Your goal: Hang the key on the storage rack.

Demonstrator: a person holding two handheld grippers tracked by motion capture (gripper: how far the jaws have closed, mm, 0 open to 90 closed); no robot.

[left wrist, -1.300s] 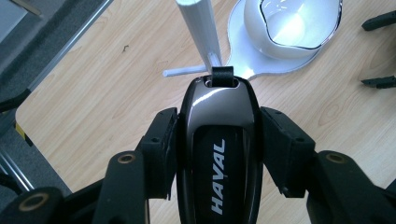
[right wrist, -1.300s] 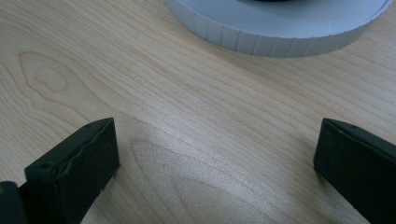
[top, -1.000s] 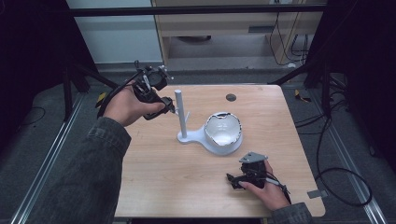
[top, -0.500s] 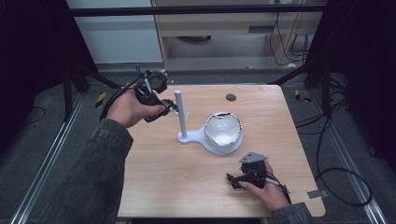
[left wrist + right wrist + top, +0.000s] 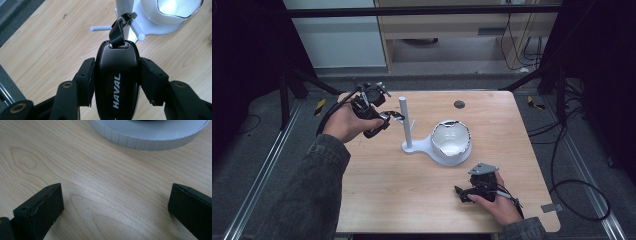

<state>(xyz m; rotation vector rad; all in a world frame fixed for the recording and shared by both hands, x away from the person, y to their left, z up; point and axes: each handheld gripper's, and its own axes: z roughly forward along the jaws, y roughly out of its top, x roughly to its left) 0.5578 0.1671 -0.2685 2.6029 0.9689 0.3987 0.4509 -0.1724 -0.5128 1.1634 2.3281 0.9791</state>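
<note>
Gripping a black car key (image 5: pixel 116 82) (its strap (image 5: pixel 118 32) against the white stand's post (image 5: pixel 405 123)), the left gripper (image 5: pixel 384 117) hovers above the table (image 5: pixel 377 195); the right gripper (image 5: pixel 460 193) rests open.

Light-wood table (image 5: pixel 412 200) stood on a grey floor, w/ a small dark round disc (image 5: pixel 459 104) set near its far edge. Behind it: a wooden cabinet (image 5: pixel 447 30) beside a white panel (image 5: pixel 337 40), a black bar (image 5: pixel 422 11) crossing in front of both. Yellow-and-black tape marks (image 5: pixel 319 106) lay on the floor at far-L and far-R corners. Cables (image 5: pixel 553 150) ran down the R side; a metal rail (image 5: pixel 257 185) ran along the L.
</note>
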